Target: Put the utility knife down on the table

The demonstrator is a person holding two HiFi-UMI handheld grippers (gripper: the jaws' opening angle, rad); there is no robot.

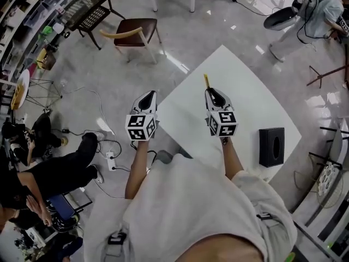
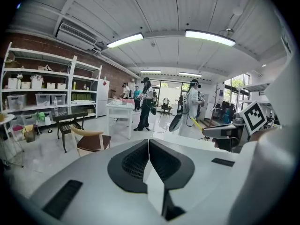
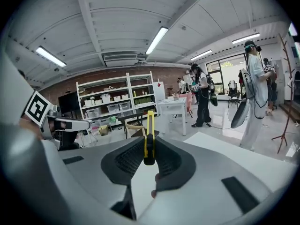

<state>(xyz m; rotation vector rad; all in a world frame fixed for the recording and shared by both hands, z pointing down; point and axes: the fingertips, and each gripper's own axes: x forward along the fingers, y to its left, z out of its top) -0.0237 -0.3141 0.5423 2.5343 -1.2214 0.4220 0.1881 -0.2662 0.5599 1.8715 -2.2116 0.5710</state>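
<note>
The slim yellow plastic utility knife [image 3: 149,134] is not yet down: the right gripper [image 1: 212,94] clamps it over the white square tabletop [image 1: 248,100], while the left gripper [image 2: 148,149] hangs closed and empty.

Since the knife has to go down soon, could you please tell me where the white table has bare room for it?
The table is bare nearly throughout: the broad patch between the right tongs, holding the utility knife, and the far edges. Only the near right corner is taken, by the black box.
</note>
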